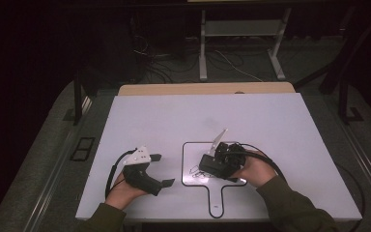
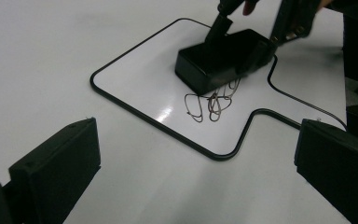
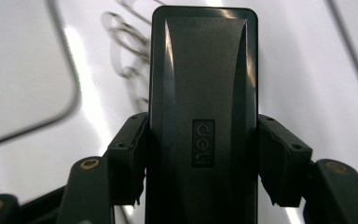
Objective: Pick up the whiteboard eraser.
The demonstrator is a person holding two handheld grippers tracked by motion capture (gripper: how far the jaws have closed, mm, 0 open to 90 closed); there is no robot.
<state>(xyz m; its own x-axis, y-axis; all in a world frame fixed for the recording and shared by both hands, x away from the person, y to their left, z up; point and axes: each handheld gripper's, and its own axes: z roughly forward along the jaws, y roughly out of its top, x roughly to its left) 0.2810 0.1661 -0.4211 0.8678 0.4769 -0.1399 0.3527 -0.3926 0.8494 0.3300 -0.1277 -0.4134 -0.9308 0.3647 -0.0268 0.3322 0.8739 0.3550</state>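
Note:
A black block-shaped eraser (image 1: 207,166) with a "deli" mark (image 3: 204,93) lies on the white board inside a black paddle-shaped outline (image 1: 183,164). My right gripper (image 3: 204,158) is shut on the eraser, its pads (image 3: 129,154) pressing both long sides. A thin looping scribble (image 2: 212,102) lies on the board right beside the eraser (image 2: 219,60); in the right gripper view the scribble (image 3: 126,51) sits at the eraser's left. My left gripper (image 1: 163,170) rests on the board left of the outline, open with nothing between its jaws (image 2: 196,154).
The white board (image 1: 140,116) covers the table, with a wooden strip (image 1: 203,89) along its far edge. Behind it stand a grey metal frame (image 1: 203,48) and loose cables on the dark floor (image 1: 164,67). The board's front edge runs just before the person's sleeves.

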